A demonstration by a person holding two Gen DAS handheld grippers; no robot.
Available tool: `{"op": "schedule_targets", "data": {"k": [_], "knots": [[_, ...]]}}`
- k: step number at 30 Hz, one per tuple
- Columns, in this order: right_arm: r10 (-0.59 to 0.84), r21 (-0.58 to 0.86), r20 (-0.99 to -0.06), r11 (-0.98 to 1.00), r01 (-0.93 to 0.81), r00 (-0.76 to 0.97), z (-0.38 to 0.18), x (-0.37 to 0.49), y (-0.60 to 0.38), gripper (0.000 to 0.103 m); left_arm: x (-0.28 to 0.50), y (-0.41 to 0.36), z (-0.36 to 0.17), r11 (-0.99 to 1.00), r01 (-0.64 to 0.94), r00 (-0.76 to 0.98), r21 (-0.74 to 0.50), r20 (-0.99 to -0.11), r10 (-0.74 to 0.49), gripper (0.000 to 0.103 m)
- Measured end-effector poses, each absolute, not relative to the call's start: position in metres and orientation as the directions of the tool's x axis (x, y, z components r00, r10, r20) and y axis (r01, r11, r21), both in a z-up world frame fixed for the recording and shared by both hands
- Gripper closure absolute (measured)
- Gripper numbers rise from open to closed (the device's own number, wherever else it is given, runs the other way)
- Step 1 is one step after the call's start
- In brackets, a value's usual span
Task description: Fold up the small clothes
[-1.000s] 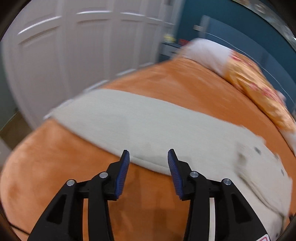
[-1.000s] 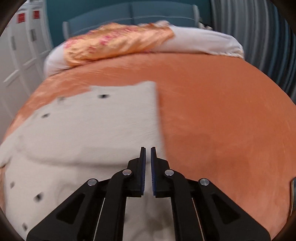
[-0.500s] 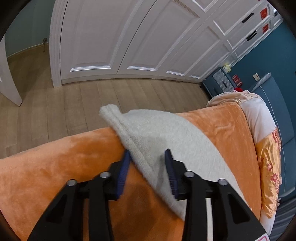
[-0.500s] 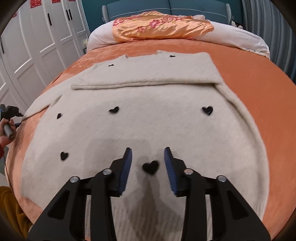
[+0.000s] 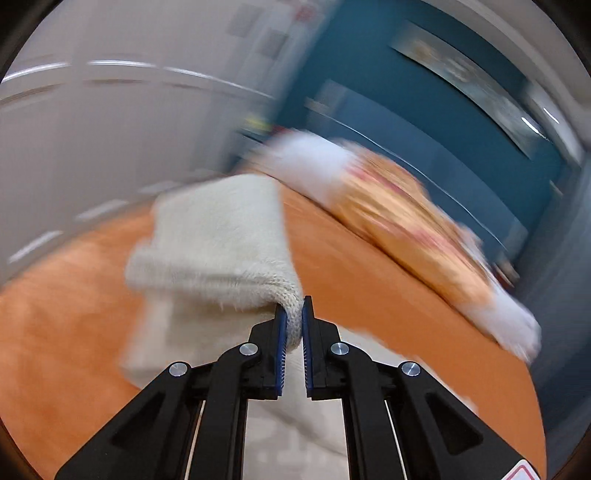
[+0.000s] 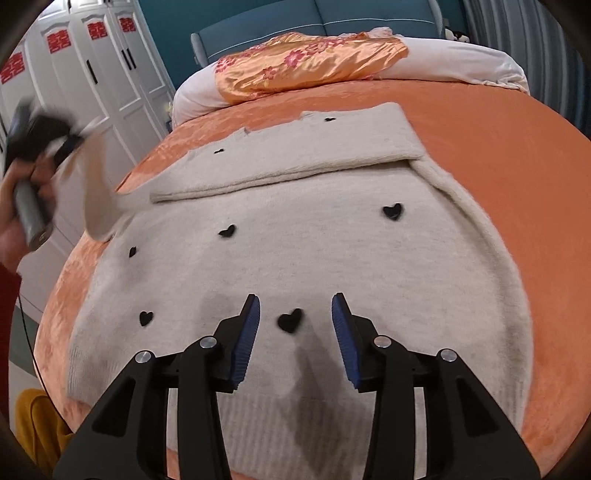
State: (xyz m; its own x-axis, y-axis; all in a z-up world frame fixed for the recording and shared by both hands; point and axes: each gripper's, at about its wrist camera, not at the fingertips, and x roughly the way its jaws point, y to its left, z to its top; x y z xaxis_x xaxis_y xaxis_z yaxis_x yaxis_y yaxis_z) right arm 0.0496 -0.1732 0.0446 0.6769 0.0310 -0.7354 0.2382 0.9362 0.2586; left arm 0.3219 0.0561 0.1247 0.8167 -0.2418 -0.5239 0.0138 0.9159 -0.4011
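A cream knit sweater [image 6: 295,266] with small black hearts lies flat on the orange bed cover [image 6: 517,184]. Its right sleeve [image 6: 332,155] lies folded across the chest. My left gripper [image 5: 292,325] is shut on the cuff of the left sleeve [image 5: 221,251] and holds it lifted above the bed. In the right wrist view the left gripper [image 6: 40,144] appears blurred at the far left with the sleeve [image 6: 99,192] hanging from it. My right gripper [image 6: 295,325] is open and empty, low over the sweater's hem, with a black heart between its fingers.
An orange satin pillow [image 6: 310,66] and a white pillow [image 6: 461,62] lie at the head of the bed by a blue headboard [image 6: 314,18]. White wardrobe doors [image 6: 92,74] stand on the left. The bed edge drops off at the left.
My left gripper has shut on the sleeve cuff and lifted it off the bed edge, swinging toward the headboard. My right gripper stays open over the hem.
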Motion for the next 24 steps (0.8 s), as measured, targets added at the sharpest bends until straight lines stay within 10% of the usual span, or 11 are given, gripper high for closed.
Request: {"op": "schedule_targets", "data": {"k": [5,24], "knots": [[0.011,0.270,-0.753,0.917,0.294,0.658,0.038,0.035,-0.198,0.055,0.312,-0.090,0.049,0.949,0.099,0.624,-0.298,-0.725,-0.293,0.061],[0.031,0.307,-0.683,0.919,0.249,0.730,0.056,0.205,-0.242,0.045,0.330,0.108,0.005,0.873,-0.247,0.657,-0.421,-0.735,-0.169,0.050]]}}
